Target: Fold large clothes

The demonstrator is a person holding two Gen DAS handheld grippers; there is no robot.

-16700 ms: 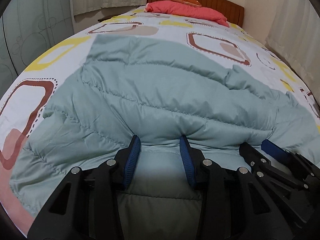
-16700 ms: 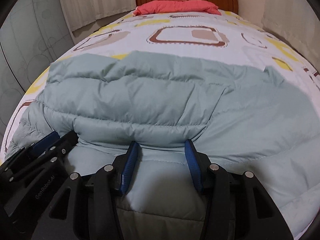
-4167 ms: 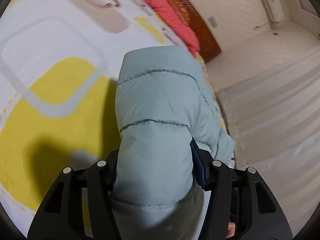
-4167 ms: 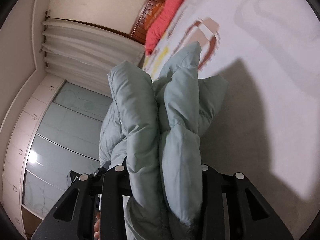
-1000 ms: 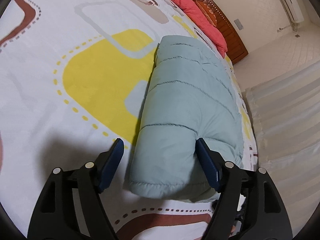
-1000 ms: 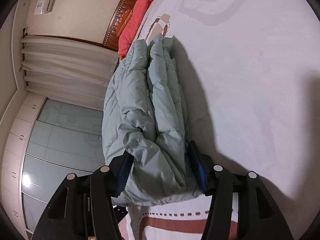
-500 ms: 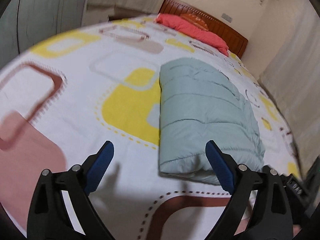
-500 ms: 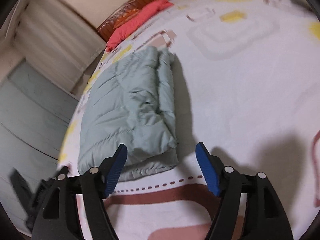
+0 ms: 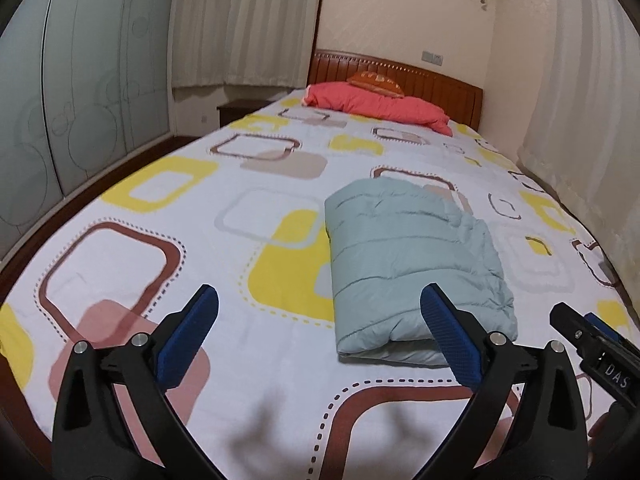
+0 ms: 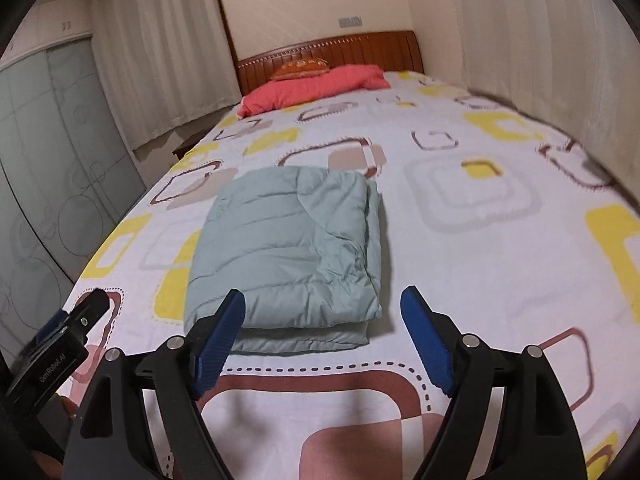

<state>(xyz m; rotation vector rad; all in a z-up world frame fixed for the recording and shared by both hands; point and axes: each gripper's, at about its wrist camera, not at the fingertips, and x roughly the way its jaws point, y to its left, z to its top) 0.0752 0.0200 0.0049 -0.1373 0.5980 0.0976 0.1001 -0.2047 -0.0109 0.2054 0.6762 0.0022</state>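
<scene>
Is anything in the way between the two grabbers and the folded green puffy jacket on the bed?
No, nothing visible. Only bare patterned sheet lies between the folded jacket and both the left gripper and the right gripper. Both are opening, nothing between their fingers.

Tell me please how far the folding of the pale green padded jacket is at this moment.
Done: the pale green padded jacket lies on the patterned bed sheet as a compact folded stack. In hand: nothing; the left gripper and right gripper are clear of it, jaws opening with nothing between them. Left: little that shows; the stack's right edge looks slightly uneven and could be squared.
</scene>
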